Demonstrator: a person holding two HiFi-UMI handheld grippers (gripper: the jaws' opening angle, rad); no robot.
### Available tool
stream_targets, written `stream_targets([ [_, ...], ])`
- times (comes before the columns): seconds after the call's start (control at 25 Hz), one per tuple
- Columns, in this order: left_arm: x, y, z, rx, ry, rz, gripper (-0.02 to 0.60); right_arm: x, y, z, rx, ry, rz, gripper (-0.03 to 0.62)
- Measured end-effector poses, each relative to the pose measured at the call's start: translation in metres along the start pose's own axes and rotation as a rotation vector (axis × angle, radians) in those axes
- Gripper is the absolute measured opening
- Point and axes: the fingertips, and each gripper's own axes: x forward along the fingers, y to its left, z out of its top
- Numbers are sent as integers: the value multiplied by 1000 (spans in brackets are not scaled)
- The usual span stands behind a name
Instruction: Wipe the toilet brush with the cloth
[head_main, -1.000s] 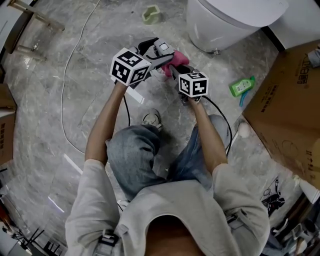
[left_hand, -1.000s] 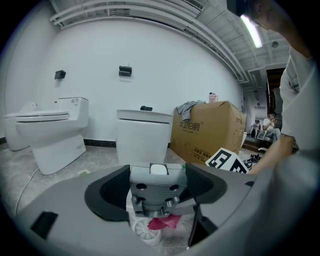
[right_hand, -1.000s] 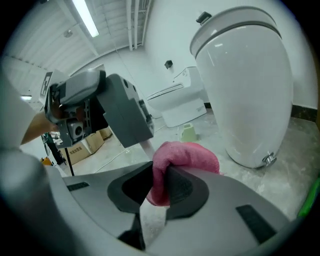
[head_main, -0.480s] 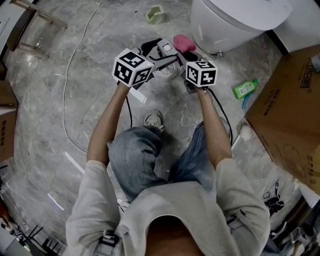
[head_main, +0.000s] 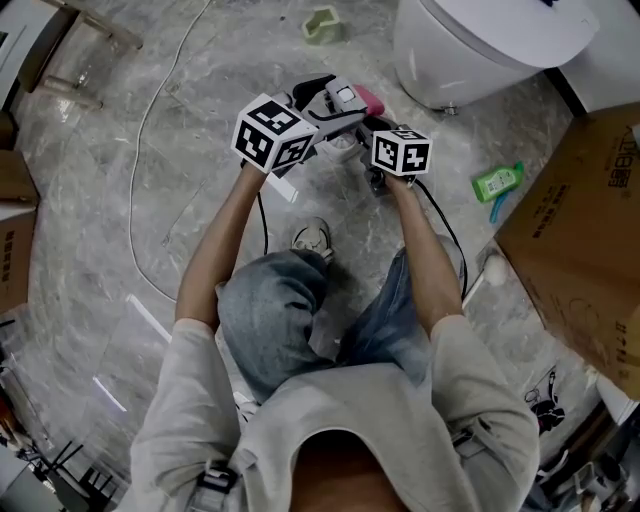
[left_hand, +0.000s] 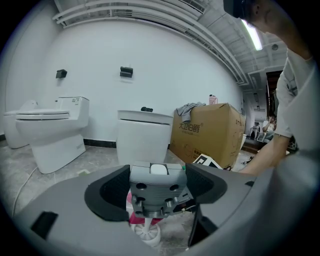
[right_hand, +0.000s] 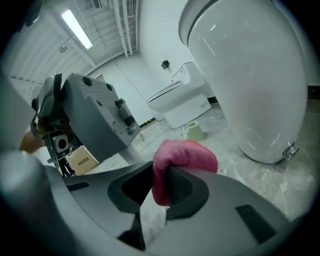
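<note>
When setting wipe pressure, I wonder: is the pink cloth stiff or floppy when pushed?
Probably floppy: the pink terry cloth bulges in a rounded fold above the right hand-held gripper pinching it. Its fuzzy surface likely drags rather than slips.

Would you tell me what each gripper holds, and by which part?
The right gripper clamps the pink cloth by a bunched fold; the left gripper grips the toilet brush by its grey handle block.

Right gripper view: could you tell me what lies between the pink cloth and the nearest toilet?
Only bare marble floor; the pink cloth, clamped in the right gripper, stands clear of the toilet. The head view agrees.
</note>
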Motion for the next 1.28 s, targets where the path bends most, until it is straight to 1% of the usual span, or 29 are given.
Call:
stream_targets([
  [0.16,1,0,0,0,-3,-1,368,4,-4,-16,-1,52,0,84],
  [0.44,1,1,1,-9,-14,-1,368,9,-14,-54,12,139,-25,84],
  [0.64,1,1,2,-11,-20,-1,368,9,-10,-72,23,181,-24,84],
  [0.72,1,2,2,-13,-22,0,368,9,-6,-77,10,196,-15,84],
  [0.8,1,2,2,-16,-22,2,368,9,0,-82,0,212,12,84],
  [0.92,1,2,1,-19,-21,4,368,4,9,-87,-15,225,43,84],
  [1.04,0,1,0,-20,-20,13,368,-10,9,-89,-87,255,26,84],
  [1.12,0,-1,-2,-20,-16,22,368,-19,9,-90,-116,265,20,84],
  [1.2,1,-3,-3,-24,-11,31,368,-28,6,-84,-130,250,4,84],
  [1.28,1,-4,-5,-45,-13,35,369,-39,3,-72,-143,221,-23,84],
])
